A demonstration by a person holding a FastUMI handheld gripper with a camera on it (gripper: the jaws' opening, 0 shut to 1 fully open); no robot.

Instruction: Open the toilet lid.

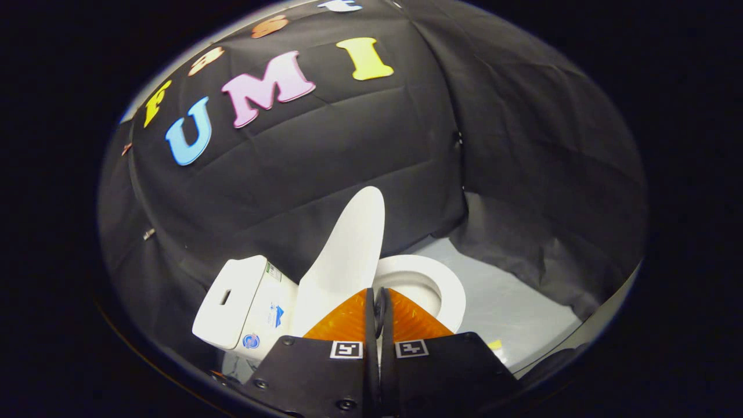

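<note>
A white toilet stands on the floor just beyond my fingers. Its lid (pixel 348 249) is raised and tilts back toward the tank (pixel 232 302). To the right of the lid, the seat ring (pixel 450 290) and the bowl lie uncovered. My gripper (pixel 378 299) is shut, the two fingers pressed together with nothing seen between them. The fingertips sit right at the lid's lower right edge, and the left finger hides the lid's base. Whether they touch the lid I cannot tell.
Black cloth walls close in behind the toilet and on the right. Pale grey floor (pixel 516 313) lies to the right of the bowl. A small yellow scrap (pixel 494 344) lies on the floor beside my right finger.
</note>
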